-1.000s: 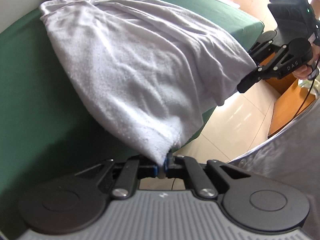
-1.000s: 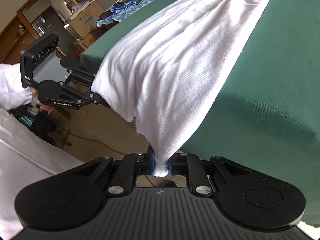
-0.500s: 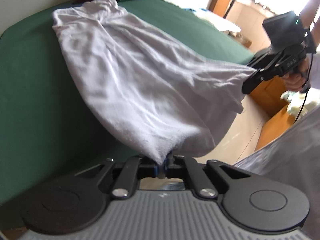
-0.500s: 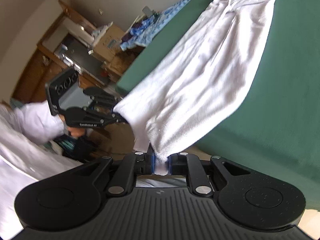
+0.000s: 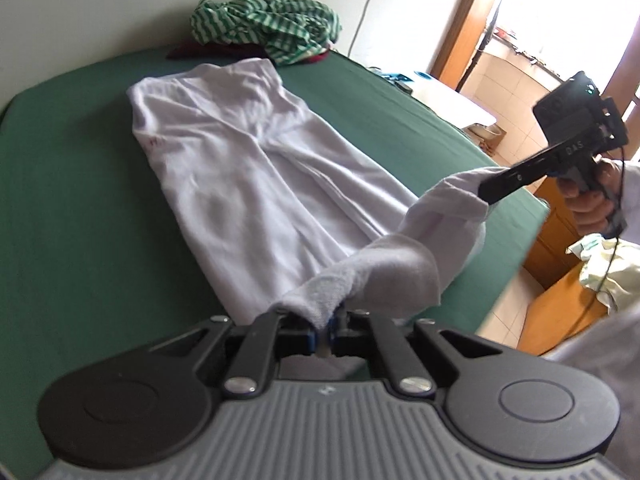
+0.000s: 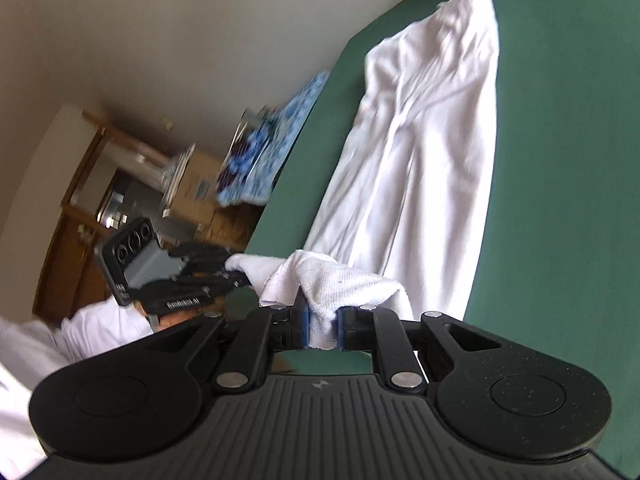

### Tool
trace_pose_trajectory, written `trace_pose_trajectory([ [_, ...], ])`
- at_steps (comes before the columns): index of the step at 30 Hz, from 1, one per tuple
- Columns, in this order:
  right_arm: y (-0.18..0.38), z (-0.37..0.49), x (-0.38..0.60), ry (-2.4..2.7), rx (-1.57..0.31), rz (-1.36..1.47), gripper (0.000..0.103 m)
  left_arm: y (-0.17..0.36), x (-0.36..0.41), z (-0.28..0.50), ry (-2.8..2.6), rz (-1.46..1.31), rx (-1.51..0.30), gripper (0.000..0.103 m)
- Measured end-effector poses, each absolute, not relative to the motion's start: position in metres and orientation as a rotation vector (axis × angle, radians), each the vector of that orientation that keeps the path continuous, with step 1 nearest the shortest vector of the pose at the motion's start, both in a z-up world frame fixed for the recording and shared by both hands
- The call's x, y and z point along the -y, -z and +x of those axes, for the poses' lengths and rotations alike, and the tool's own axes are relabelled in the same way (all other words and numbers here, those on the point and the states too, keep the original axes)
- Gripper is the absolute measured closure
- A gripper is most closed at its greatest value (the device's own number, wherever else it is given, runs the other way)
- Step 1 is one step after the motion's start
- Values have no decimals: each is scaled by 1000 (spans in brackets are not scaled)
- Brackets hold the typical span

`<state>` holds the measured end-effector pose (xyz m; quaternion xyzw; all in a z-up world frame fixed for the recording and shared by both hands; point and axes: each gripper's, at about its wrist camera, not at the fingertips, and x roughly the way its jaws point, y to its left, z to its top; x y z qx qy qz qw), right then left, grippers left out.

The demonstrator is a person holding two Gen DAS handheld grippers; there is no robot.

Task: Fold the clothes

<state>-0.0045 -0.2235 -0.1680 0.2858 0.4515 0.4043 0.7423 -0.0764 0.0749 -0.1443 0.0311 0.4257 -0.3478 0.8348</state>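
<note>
While the left gripper [image 5: 325, 334] and right gripper [image 6: 322, 330] each clamp a terry-textured corner, the white garment [image 5: 256, 184] lies creased on the green cloth surface [image 5: 72, 220].

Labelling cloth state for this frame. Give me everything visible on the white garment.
The white garment is soft, wrinkled, towel-like cloth lying lengthwise on the green bed cover. Its far end is flat, with a small red mark near one edge. Its near end is raised off the cover, one corner pinched in the left gripper, the other in the right gripper, with cloth sagging between them.

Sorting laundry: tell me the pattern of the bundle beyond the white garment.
Green and white stripes, clearest in the left wrist view.
</note>
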Motion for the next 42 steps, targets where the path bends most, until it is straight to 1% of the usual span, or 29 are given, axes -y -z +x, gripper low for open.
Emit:
trace_pose_trajectory([
  [7, 181, 38, 232, -782, -980, 715, 89, 158, -83, -17, 740, 11, -921, 101],
  [14, 190, 64, 228, -732, -1019, 711, 87, 176, -95, 15, 744, -64, -976, 100],
  [16, 192, 71, 228, -711, -1028, 712, 86, 180, -94, 24, 748, -87, -995, 99],
  [17, 193, 74, 227, -704, -1033, 714, 81, 182, -94, 28, 748, -99, -1001, 98],
  [18, 194, 76, 227, -701, -1039, 717, 76, 183, -94, 33, 751, -115, -1011, 95],
  [19, 195, 79, 227, -696, -1039, 724, 72, 184, -95, 39, 757, -137, -1024, 87],
  [20, 196, 82, 227, -689, -1032, 736, 61, 185, -97, 45, 762, -169, -1043, 78],
  [21, 196, 85, 227, -683, -1026, 749, 58, 185, -100, 51, 763, -203, -1052, 64],
  [22, 196, 87, 228, -673, -1011, 761, 59, 183, -101, 56, 754, -215, -1040, 60],
  [25, 185, 85, 234, -624, -916, 753, 61, 171, -109, 70, 709, -222, -983, 56],
  [27, 170, 74, 232, -568, -861, 607, 62, 165, -114, 64, 668, -173, -947, 56],
  [29, 156, 54, 221, -530, -818, 395, 61, 159, -119, 56, 626, -113, -911, 56],
  [32, 149, 27, 197, -564, -791, 164, 61, 161, -109, 32, 632, -20, -895, 55],
  [33, 150, 21, 190, -582, -790, 121, 62, 163, -102, 26, 628, 16, -879, 50],
  [34, 152, 20, 183, -601, -795, 112, 62, 165, -93, 22, 618, 54, -857, 40],
  [36, 155, 23, 171, -589, -791, 72, 64, 171, -77, 18, 586, 120, -817, 34],
  [38, 159, 34, 164, -542, -784, 30, 64, 179, -66, 25, 538, 136, -808, 35],
  [39, 161, 42, 163, -525, -796, 22, 65, 184, -64, 31, 512, 126, -822, 38],
  [40, 164, 50, 161, -509, -803, 16, 68, 189, -61, 37, 483, 119, -835, 48],
  [41, 166, 56, 160, -496, -799, 15, 75, 191, -59, 39, 458, 127, -826, 48],
  [42, 167, 62, 159, -482, -794, 18, 79, 190, -56, 40, 434, 141, -808, 53],
])
